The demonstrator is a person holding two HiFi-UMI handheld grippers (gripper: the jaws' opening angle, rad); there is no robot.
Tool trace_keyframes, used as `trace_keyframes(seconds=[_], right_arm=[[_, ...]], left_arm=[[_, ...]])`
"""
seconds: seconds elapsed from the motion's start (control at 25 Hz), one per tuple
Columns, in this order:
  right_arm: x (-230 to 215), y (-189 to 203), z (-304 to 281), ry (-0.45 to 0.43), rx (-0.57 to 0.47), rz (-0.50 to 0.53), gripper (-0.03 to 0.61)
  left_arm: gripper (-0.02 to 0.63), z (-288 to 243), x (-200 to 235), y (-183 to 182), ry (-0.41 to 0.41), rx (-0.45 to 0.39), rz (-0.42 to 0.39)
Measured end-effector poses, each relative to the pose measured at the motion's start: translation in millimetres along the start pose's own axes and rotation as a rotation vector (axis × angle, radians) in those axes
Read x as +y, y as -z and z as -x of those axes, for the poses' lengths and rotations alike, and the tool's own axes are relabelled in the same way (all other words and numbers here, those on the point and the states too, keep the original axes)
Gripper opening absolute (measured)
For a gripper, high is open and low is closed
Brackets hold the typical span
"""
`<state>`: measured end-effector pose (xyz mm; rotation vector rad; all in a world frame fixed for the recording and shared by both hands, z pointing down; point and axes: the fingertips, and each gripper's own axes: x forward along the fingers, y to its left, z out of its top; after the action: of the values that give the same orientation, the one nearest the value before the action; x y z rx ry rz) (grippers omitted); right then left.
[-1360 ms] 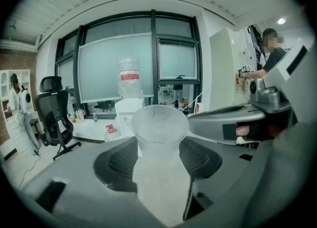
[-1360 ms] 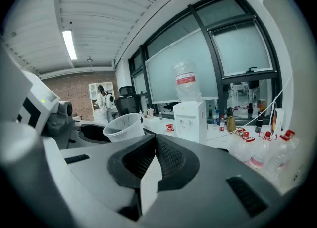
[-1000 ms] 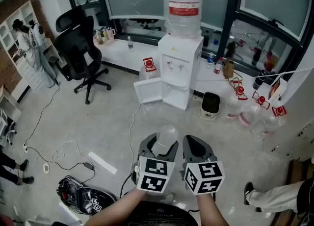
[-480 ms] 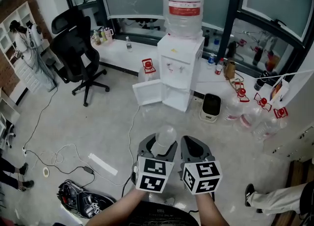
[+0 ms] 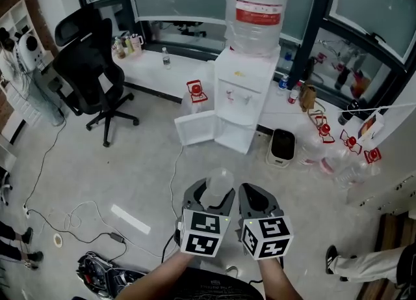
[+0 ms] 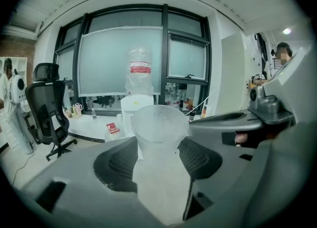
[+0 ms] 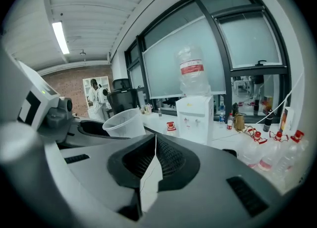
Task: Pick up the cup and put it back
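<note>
Grey concrete floor (image 5: 130, 162) lies open between the grippers and the white water dispenser (image 5: 242, 100), which stands against the window ledge (image 5: 153, 71) with a large bottle (image 5: 257, 6) on top and its lower cabinet door (image 5: 195, 128) swung out to the left. Left side of the floor: black office chair (image 5: 88, 64) near the ledge, loose cables (image 5: 71, 217) trailing toward the near edge. Right side: a cluster of clear red-capped bottles (image 5: 338, 155) and a small black-and-white bin (image 5: 281, 146) beside the dispenser base; a person's leg (image 5: 364, 263) enters at the lower right edge. Left gripper (image 5: 209, 194) is held low and centred. Its jaws stand wide and press on the base of a translucent plastic cup (image 5: 219, 185), upright, mouth up, clear of the floor. In the left gripper view the cup (image 6: 159, 133) sits squarely between the ribbed pads (image 6: 200, 158). Right gripper (image 5: 255, 193) is just beside the left one, with its jaws pressed together on nothing; from its view the cup (image 7: 124, 123) shows to its left.
</note>
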<state>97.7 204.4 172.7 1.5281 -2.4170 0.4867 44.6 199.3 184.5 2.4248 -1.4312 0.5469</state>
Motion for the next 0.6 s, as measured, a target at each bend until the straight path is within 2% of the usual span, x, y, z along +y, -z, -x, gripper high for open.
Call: trace_keyframes(seconds=[0.36, 0.6], right_arm=[[35, -26, -74, 0.051, 0.019, 0.012, 0.021], [49, -40, -109, 0.086, 0.019, 0.019, 0.021]], left_arm=[[0.265, -21, 82, -10, 0.055, 0.004, 0.009], [0.264, -34, 117, -18, 0.094, -0.002, 0.010]])
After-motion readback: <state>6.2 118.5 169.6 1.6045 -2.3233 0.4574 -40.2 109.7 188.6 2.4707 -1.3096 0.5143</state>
